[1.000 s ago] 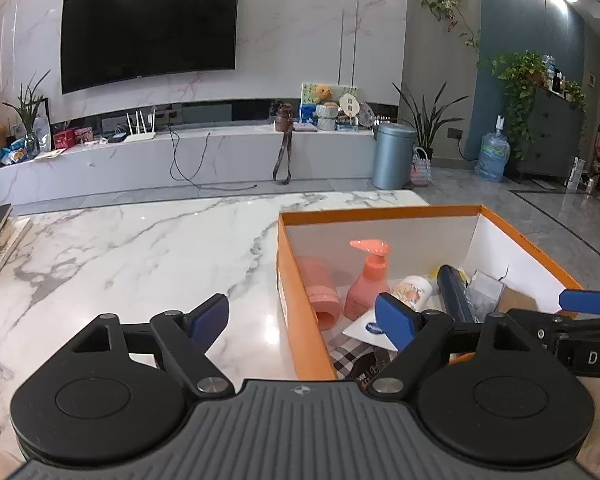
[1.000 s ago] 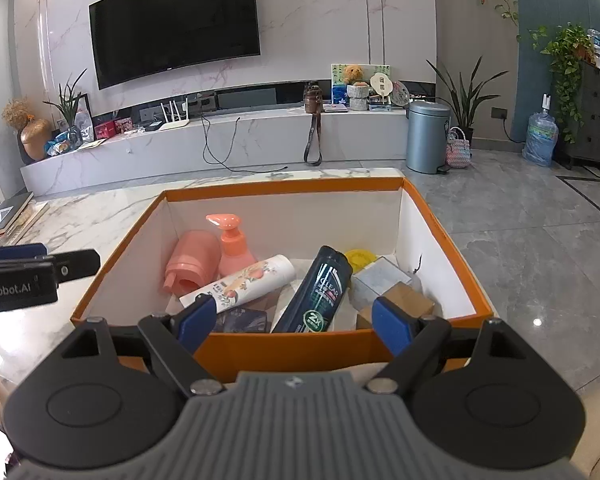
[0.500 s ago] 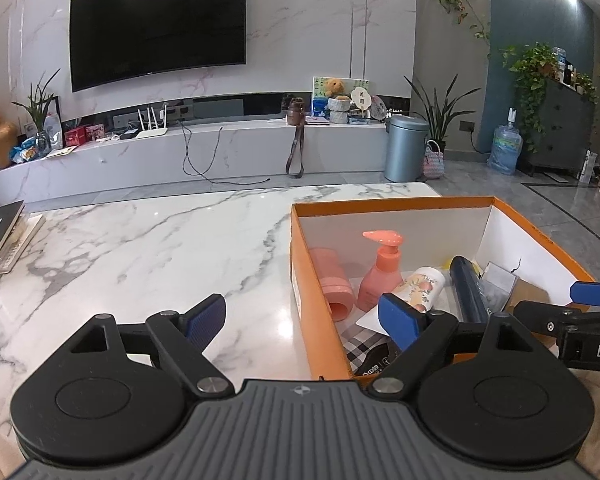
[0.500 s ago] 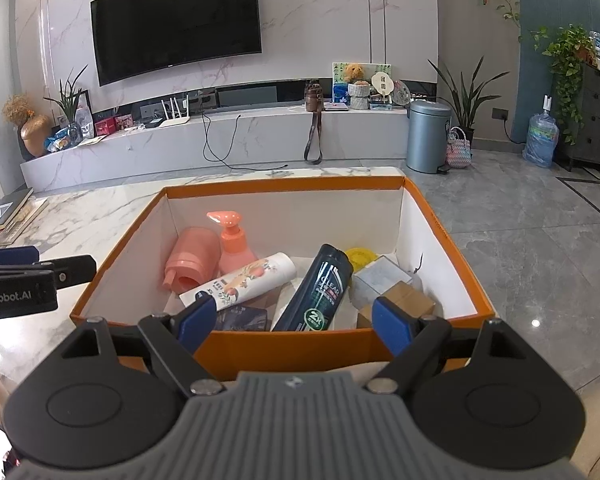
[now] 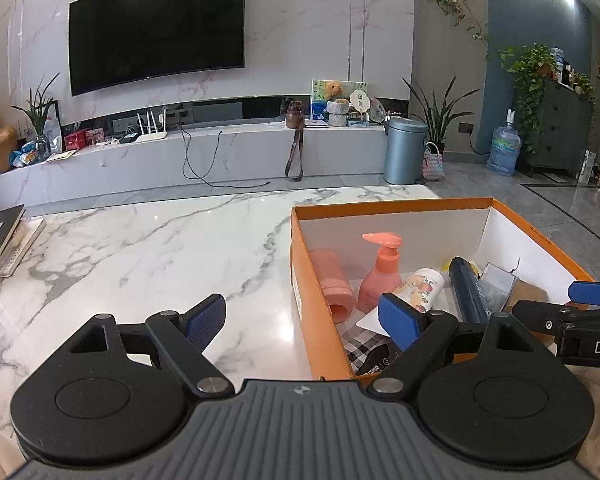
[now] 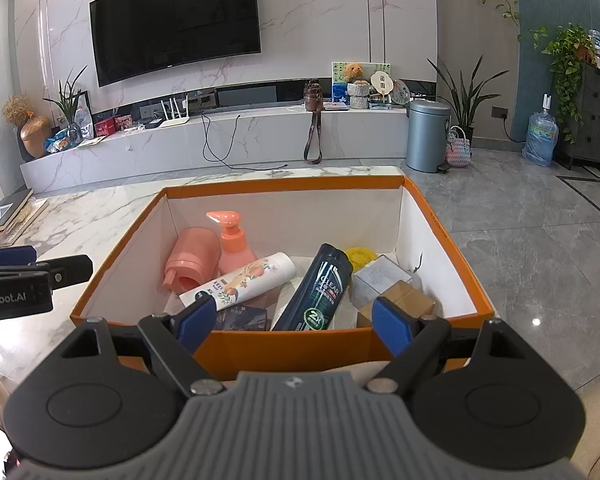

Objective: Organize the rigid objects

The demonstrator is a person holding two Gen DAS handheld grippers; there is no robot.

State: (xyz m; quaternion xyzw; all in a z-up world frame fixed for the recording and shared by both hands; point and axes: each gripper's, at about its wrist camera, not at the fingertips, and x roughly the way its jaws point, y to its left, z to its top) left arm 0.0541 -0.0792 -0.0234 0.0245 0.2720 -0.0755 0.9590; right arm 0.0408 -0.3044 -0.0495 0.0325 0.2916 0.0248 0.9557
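On the marble table (image 5: 148, 264), at its right end, sits one orange cardboard box (image 6: 292, 344), open-topped, white inside. Counted in the box: one pink pump bottle (image 6: 234, 246) standing upright at the back-left corner; one pink cylinder container (image 6: 190, 258) lying on its side just left of it, against the left wall; one white tube with a peach print (image 6: 240, 280) lying diagonally, touching the pump bottle's base; one dark CLEAR shampoo bottle (image 6: 320, 288) lying mid-box; one yellow round lid (image 6: 360, 257) behind it; one clear plastic case (image 6: 380, 280) and one brown carton (image 6: 404, 304) by the right wall; one dark flat packet (image 6: 242, 318) at the front wall, partly hidden. One stack of books (image 5: 4, 240) lies at the table's far left edge.

Two grippers. Left gripper (image 5: 304, 318): jaws spread wide, nothing between them, straddling the box's left wall. Right gripper (image 6: 294, 322): jaws spread wide, nothing held, hanging at the box's front wall.
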